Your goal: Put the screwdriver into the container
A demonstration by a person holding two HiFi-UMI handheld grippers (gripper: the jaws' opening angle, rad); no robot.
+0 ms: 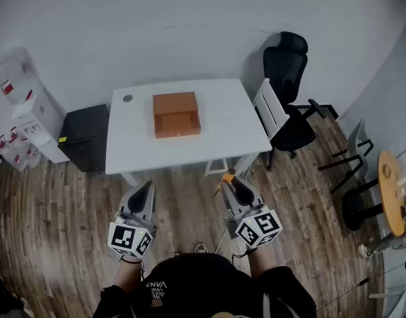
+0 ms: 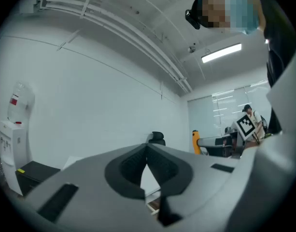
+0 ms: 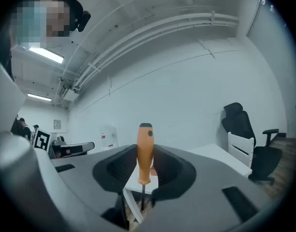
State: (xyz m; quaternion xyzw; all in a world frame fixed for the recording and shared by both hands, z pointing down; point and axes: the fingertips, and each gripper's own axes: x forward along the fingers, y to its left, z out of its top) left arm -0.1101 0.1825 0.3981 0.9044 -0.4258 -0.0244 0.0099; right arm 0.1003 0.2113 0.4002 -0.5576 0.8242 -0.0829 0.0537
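The container (image 1: 177, 114) is an open orange-brown box in the middle of the white table (image 1: 222, 111). I stand well back from the table's near edge. My right gripper (image 1: 234, 182) (image 3: 146, 149) is shut on the screwdriver (image 1: 226, 177) (image 3: 145, 141). Its orange handle stands upright between the pads, with the thin shaft pointing down. My left gripper (image 1: 147, 189) (image 2: 147, 151) is level with the right one; its jaws meet at the tips with nothing between them.
A white chair (image 1: 272, 111) and a black office chair (image 1: 290, 101) stand at the table's right end. A black cabinet (image 1: 85, 138) and a water dispenser (image 1: 27, 111) are to its left. A round wooden table (image 1: 391, 191) is at far right. Wooden floor lies between me and the table.
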